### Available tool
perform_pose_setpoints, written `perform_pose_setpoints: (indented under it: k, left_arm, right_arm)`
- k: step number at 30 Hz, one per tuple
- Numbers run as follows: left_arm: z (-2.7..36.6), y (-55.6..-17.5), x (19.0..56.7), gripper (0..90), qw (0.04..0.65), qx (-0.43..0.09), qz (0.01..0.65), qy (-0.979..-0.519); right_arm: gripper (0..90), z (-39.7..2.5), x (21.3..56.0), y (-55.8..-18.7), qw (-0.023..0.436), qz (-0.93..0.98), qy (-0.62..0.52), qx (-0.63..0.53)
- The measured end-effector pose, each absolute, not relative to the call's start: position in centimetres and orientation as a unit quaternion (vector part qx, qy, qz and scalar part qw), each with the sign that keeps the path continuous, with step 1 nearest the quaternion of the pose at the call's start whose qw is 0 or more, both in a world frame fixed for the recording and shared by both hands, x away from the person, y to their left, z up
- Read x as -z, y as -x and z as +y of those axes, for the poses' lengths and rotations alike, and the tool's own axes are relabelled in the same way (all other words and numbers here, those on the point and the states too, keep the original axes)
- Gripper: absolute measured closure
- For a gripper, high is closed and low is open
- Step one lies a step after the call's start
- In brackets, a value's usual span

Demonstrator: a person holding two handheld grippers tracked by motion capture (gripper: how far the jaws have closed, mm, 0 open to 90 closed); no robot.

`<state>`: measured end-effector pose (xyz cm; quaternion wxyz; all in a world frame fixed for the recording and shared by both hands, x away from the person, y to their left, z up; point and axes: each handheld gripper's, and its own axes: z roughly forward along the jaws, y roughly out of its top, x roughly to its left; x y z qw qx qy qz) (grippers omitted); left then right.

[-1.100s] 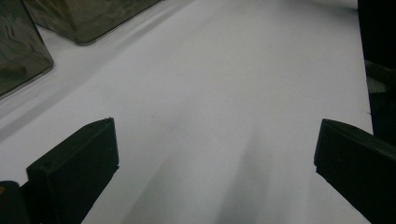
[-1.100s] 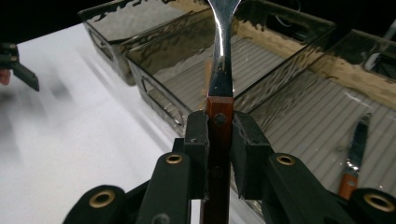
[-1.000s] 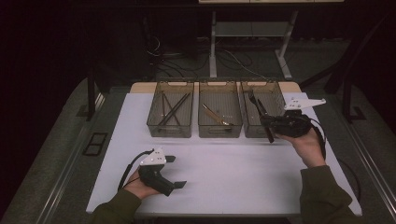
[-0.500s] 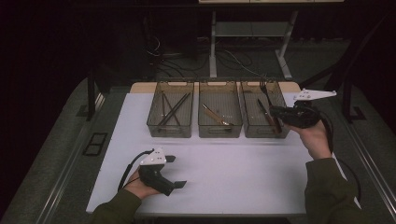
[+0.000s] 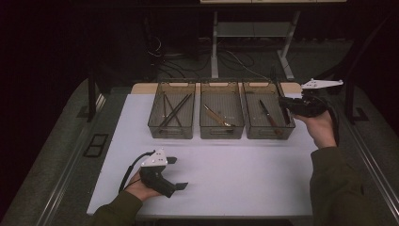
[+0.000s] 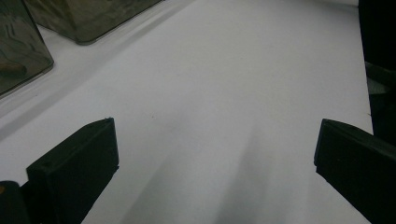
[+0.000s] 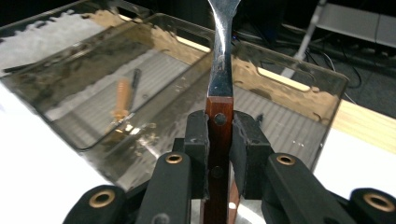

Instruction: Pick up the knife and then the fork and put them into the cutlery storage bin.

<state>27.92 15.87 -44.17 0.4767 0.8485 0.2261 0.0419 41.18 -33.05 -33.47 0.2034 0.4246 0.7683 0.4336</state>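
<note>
My right gripper [image 5: 285,101] hangs over the right edge of the right clear bin [image 5: 251,133], shut on a wooden-handled steel utensil [image 7: 220,70]. The red-brown handle is clamped between the jaws [image 7: 219,126] and the blade points up and away. In the high view the utensil [image 5: 276,82] shows as a thin dark bar. A knife [image 5: 264,112] lies in that bin. My left gripper [image 5: 178,173] rests low at the table's front left, open, with bare white table between its jaws [image 6: 215,154].
Three clear bins stand in a row at the back of the white table [image 5: 244,174]. The left bin [image 5: 156,129] holds several dark utensils, the middle bin [image 5: 221,133] a wooden-handled tool [image 5: 215,116]. A wooden strip [image 5: 141,88] runs behind them.
My right gripper has lifted and drawn right and back from above the right bin, carrying the utensil. The left gripper has stayed put.
</note>
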Motion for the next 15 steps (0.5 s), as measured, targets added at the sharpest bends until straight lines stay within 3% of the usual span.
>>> perform_pose_setpoints:
  k: [15]
  left_arm:
    - [15.9, -27.9, 44.2, 0.0, 0.477, -0.041, 0.225, -0.849]
  right_arm:
    - [77.4, -33.0, 36.8, -43.9, 0.182, 0.774, -0.472, -0.380]
